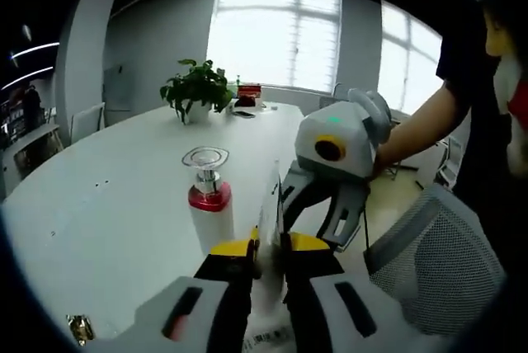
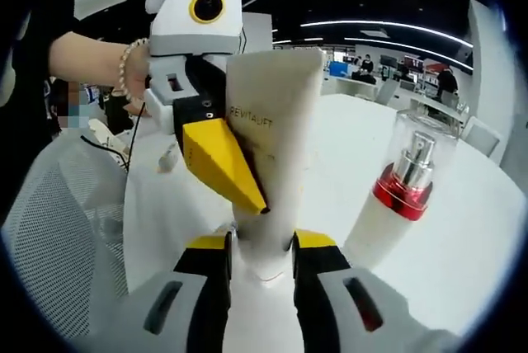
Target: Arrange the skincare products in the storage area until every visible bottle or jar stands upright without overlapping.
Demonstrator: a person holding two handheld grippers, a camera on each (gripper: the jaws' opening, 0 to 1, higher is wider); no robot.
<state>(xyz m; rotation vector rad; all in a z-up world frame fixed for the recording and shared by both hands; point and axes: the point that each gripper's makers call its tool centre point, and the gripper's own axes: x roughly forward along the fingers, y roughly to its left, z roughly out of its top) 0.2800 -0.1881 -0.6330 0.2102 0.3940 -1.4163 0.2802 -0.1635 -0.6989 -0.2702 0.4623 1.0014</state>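
Note:
A white tube (image 2: 272, 122) marked REVITALIFT is held up between both grippers, its flat crimped end upward. My right gripper (image 2: 262, 247) is shut on the tube's lower part. My left gripper (image 2: 247, 180) comes in from the upper left, one yellow finger (image 2: 219, 163) lying across the tube's face. In the left gripper view the tube (image 1: 272, 196) shows edge-on, with my left gripper (image 1: 271, 246) shut on it and my right gripper (image 1: 318, 217) just to its right. A white pump bottle (image 1: 208, 204) with a red collar and clear cap stands upright on the table beside the tube (image 2: 404, 196).
The white table (image 1: 107, 196) stretches away to a potted plant (image 1: 196, 89) and a small red item (image 1: 247, 93) at its far end. A grey mesh chair (image 1: 429, 262) stands at the table's near edge (image 2: 58, 229). A person's arm (image 1: 421, 122) reaches in.

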